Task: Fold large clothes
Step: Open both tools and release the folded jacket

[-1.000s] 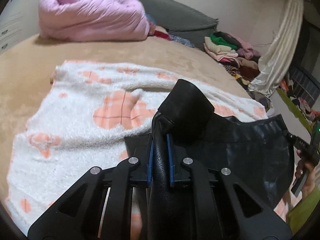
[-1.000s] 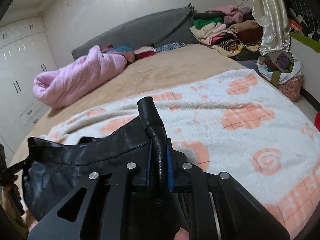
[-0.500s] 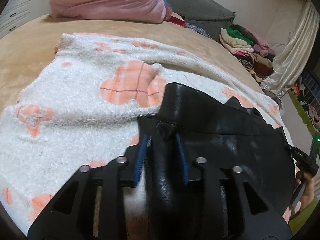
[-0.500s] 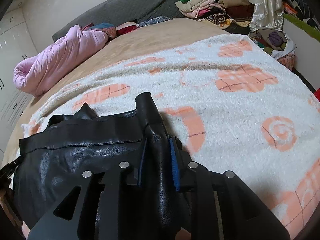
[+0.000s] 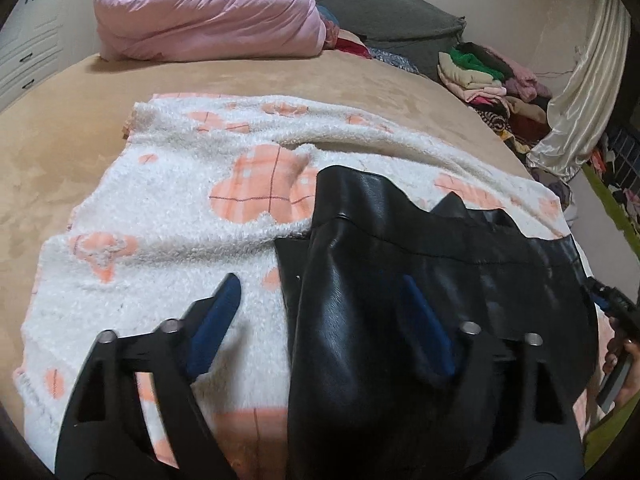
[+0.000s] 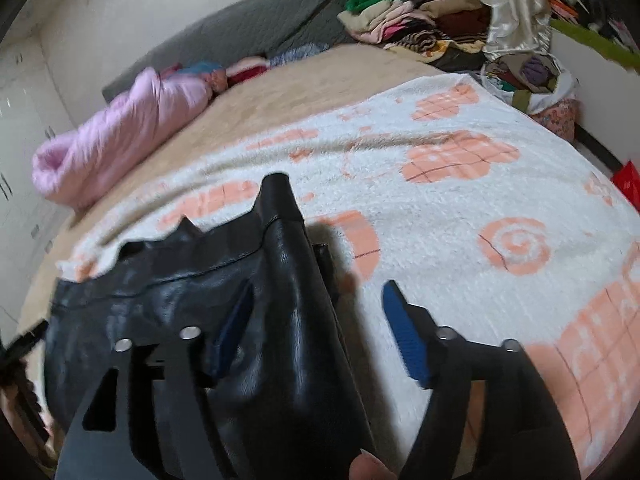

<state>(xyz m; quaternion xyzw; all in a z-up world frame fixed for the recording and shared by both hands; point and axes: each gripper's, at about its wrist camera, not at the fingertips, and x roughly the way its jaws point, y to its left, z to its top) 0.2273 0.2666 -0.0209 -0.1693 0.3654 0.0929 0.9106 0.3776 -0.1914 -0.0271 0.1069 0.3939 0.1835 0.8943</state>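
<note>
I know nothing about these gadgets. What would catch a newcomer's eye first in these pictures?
Probably the shiny black leather garment lying on the white blanket with peach flowers, right in front of both cameras. The left gripper and right gripper straddle its folded ends, jaws opening, pads off the leather. Behind, a rolled pink quilt lies at the bed's far end.

Right hand-held gripper [image 6: 320,328] jaws opening around black leather garment [image 6: 200,320] on blanket [image 6: 460,208].

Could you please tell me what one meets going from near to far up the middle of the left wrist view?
black leather garment → white and peach blanket → tan bed cover → pink duvet
</note>
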